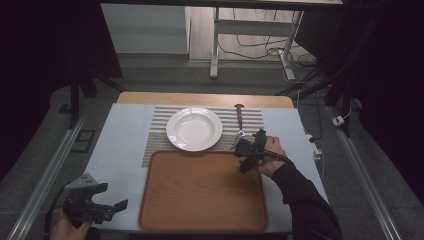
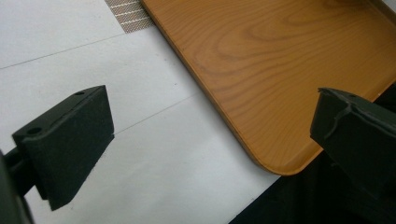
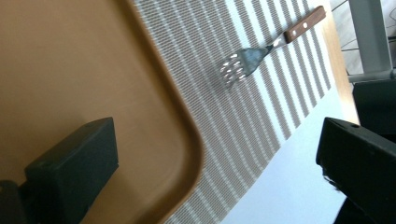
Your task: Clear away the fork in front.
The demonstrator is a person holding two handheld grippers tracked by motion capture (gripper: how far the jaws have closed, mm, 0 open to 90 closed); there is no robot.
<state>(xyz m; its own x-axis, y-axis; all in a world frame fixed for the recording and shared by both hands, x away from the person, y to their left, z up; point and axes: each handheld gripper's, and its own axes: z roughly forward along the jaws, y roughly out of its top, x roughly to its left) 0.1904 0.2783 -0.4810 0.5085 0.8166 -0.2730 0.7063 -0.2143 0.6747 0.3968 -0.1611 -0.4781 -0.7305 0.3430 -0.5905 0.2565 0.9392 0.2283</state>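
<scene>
No readable text, labels, brands, numbers or signs anywhere: none on the round white ceramic plate (image 1: 194,129), the rectangular wooden tray (image 1: 200,192), the wood-handled slotted metal spatula (image 3: 261,50), or the grey-striped woven placemat (image 1: 252,120).

Tray (image 1: 200,200), lower centre: wood-look w/ visible grain, smooth, semi-gloss. Plate (image 1: 194,129) above it: white, glossy, prob. ceramic. Mat (image 3: 261,93): woven, striped, matt. Spatula (image 3: 261,49), upper right: shiny slotted metal blade, wood handle. Gripper pads (image 2: 70,144): black, matt, rough-edged.

Overhead cam fwd-down; tray (image 1: 200,192) shared.
</scene>
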